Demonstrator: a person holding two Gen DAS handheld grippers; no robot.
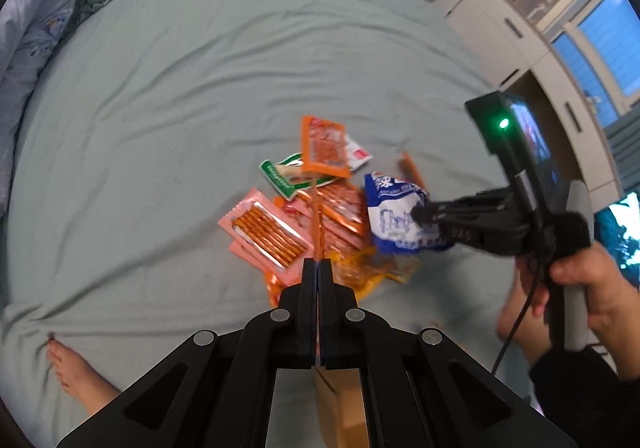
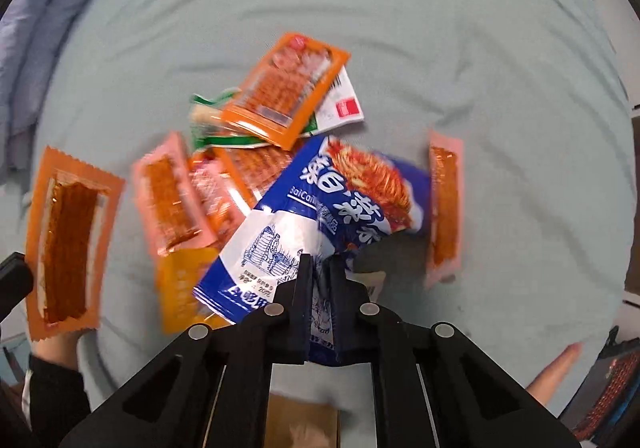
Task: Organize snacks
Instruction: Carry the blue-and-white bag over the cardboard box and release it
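A pile of snack packets lies on a green bed sheet (image 1: 180, 128). My left gripper (image 1: 319, 264) is shut on the edge of a thin orange packet (image 1: 318, 220), seen edge-on; from the right wrist view it is a flat orange packet (image 2: 72, 244) held up at the left. My right gripper (image 2: 320, 268) is shut on a blue and white snack bag (image 2: 304, 216), lifted over the pile; the bag also shows in the left wrist view (image 1: 396, 216). Pink packets (image 1: 264, 232) and an orange packet (image 1: 324, 148) lie in the pile.
A green and white packet (image 1: 284, 176) lies in the pile. A brown cardboard box (image 1: 340, 408) sits below the grippers. A bare foot (image 1: 76, 372) rests on the sheet at the left. A blue quilt (image 1: 32, 28) lies at the far left, white cabinets (image 1: 500, 28) at the right.
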